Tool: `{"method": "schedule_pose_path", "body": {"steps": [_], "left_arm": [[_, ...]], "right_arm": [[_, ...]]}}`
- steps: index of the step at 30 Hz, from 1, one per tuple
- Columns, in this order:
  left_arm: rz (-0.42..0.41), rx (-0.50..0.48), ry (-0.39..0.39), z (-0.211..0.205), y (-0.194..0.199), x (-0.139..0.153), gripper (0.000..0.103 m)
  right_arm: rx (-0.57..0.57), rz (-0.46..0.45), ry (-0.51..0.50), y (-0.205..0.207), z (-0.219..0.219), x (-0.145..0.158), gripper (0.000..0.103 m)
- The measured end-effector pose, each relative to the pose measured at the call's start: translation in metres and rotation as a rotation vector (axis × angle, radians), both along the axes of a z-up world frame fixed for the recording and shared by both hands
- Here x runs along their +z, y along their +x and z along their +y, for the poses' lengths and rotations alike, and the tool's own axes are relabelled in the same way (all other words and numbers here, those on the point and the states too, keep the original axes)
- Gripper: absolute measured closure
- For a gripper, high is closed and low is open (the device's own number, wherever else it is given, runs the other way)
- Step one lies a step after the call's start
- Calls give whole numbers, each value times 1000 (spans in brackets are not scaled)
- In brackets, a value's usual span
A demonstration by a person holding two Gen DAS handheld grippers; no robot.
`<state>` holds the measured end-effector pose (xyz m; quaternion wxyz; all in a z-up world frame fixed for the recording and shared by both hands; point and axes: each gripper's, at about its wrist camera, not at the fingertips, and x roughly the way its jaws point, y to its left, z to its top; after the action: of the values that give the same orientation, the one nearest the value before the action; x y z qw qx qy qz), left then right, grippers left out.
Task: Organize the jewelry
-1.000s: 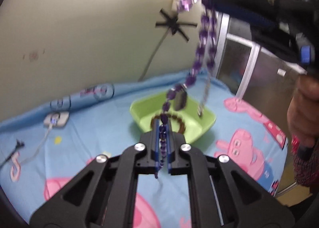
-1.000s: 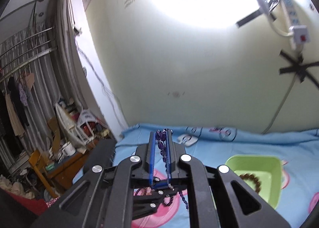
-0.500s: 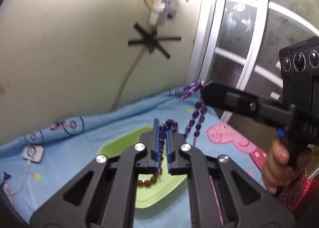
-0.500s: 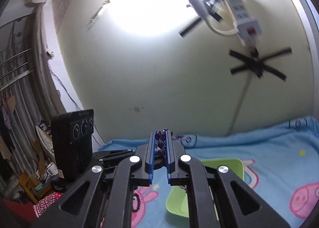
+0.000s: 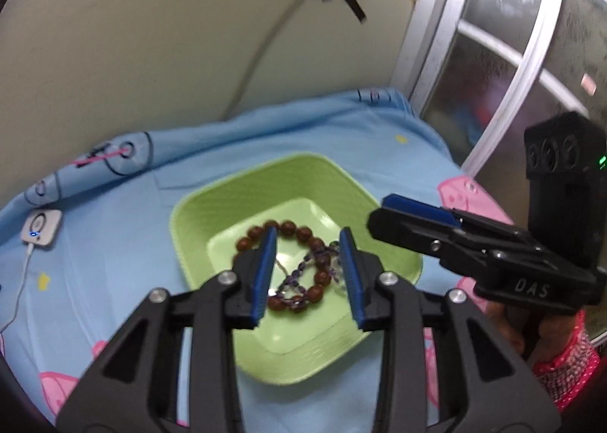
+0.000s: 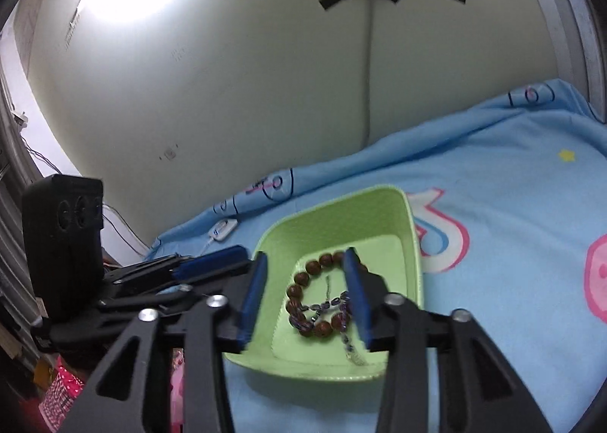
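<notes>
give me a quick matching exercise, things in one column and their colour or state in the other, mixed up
Things:
1. tray
2. round-bead bracelet
3. purple necklace
4. left gripper

Colour or state:
a. jaws open, nothing between them
b. green, on the blue bedsheet
c. brown, in the tray
d. draped across the bracelet

Pairs: 1-b, 2-c, 3-d, 4-a

One green tray, one brown bead bracelet, one purple bead necklace
</notes>
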<state>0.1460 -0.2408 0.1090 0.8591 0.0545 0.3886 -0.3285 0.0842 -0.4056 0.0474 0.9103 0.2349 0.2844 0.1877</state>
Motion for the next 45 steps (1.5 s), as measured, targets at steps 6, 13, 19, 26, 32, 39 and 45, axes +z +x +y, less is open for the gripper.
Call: {"method": "schedule_pose_path", "body": {"steps": [6,13,19,26,32,39,45], "left_arm": [[-118,80,-113,75,-23,57,71],[-185,262,-137,191,-69,66,66],[-67,427,-120,268,-92,12,66],[79,458,-158,296,-116,-56,66],[77,345,-96,263,-133,-81,66],[96,477,-45,285,-121,-95,66],[54,548,-51,310,-134,-83,66]], "right_arm": [[11,-134,17,-23,5,41,75],[113,-254,23,-52,49,68,25],[310,-177,-136,-44,122,46,51],[554,47,-275,-27,219,-18,90],[592,59,-456,-27,271,-39,92],[570,37,-549,-4,300,-48,92],[546,-35,-599,-7,300,-41,103]]}}
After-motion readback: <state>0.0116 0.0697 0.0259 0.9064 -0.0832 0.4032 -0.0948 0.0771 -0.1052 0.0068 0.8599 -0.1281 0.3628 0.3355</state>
